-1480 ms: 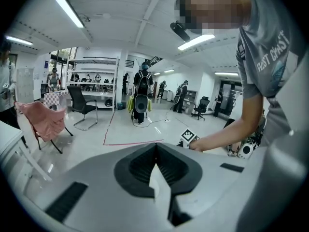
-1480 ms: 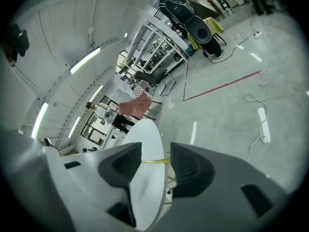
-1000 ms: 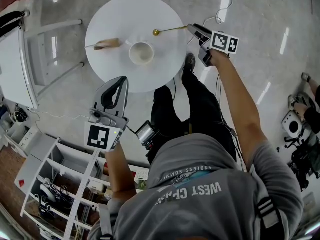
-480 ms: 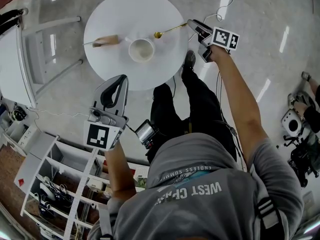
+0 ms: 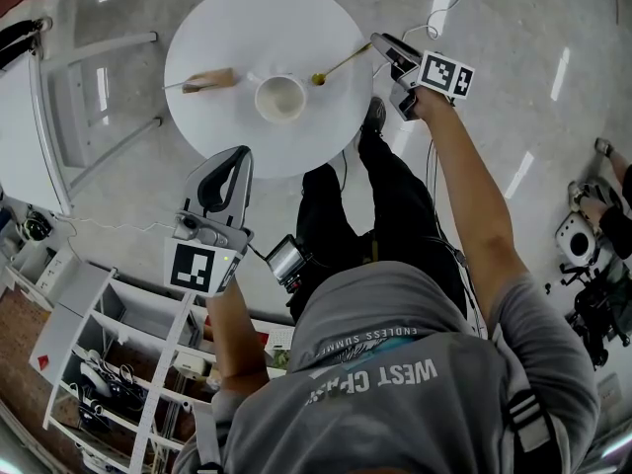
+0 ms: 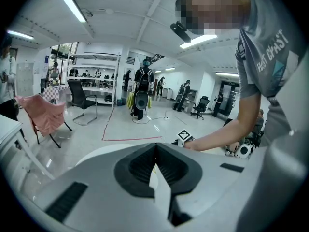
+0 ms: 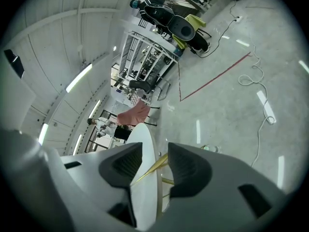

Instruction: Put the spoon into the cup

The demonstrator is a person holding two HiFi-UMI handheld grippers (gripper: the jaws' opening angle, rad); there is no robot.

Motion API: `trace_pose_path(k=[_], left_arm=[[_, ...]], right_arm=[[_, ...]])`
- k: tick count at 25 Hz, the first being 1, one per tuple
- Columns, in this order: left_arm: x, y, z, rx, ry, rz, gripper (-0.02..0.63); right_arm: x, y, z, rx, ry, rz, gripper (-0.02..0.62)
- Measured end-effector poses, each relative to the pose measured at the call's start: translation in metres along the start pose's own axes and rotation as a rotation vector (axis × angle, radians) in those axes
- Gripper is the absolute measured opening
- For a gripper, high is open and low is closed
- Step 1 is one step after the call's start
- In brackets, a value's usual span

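Jaws of the left gripper (image 5: 238, 156) were pressed together with nothing between them. It hung short of the near edge of the round white table (image 5: 247, 151), well apart from everything on it. On the table's left part lay a small brown thing (image 5: 209, 81), too small to name. Just right of it stood the white cup (image 5: 280, 99), upright. The gold spoon (image 5: 333, 68) slanted beside the cup's right side, its bowl near the rim but outside it. Its handle ran into the right gripper (image 5: 381, 50) at the table's right edge. Those jaws had just closed a little and stood fairly wide, gripping the handle aslant across their gap.
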State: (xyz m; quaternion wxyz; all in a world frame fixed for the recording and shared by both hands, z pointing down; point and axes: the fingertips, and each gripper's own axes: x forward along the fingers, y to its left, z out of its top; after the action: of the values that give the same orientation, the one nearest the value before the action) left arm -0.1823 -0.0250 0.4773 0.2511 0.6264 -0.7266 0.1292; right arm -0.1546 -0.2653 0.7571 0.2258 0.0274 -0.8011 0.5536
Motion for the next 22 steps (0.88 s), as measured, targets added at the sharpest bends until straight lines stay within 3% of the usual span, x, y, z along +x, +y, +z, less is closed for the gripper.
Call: trace_pose_path(k=[5,18,22], left_arm=[[-0.001,0.002,-0.001,0.001,0.000,-0.004,0.005],[-0.005,-0.002,0.001,-0.002,-0.001,0.003,0.005],[-0.007,-0.002,0.002,0.000,-0.006,0.007,0.005]], right_arm=[[-0.003,-0.002,0.004,-0.005,-0.024,-0.010,0.161],[0.006,-0.013,-0.010,0.041,0.034,-0.008,0.157],[0.007,-0.013,-0.011,0.040,0.038,-0.004,0.078]])
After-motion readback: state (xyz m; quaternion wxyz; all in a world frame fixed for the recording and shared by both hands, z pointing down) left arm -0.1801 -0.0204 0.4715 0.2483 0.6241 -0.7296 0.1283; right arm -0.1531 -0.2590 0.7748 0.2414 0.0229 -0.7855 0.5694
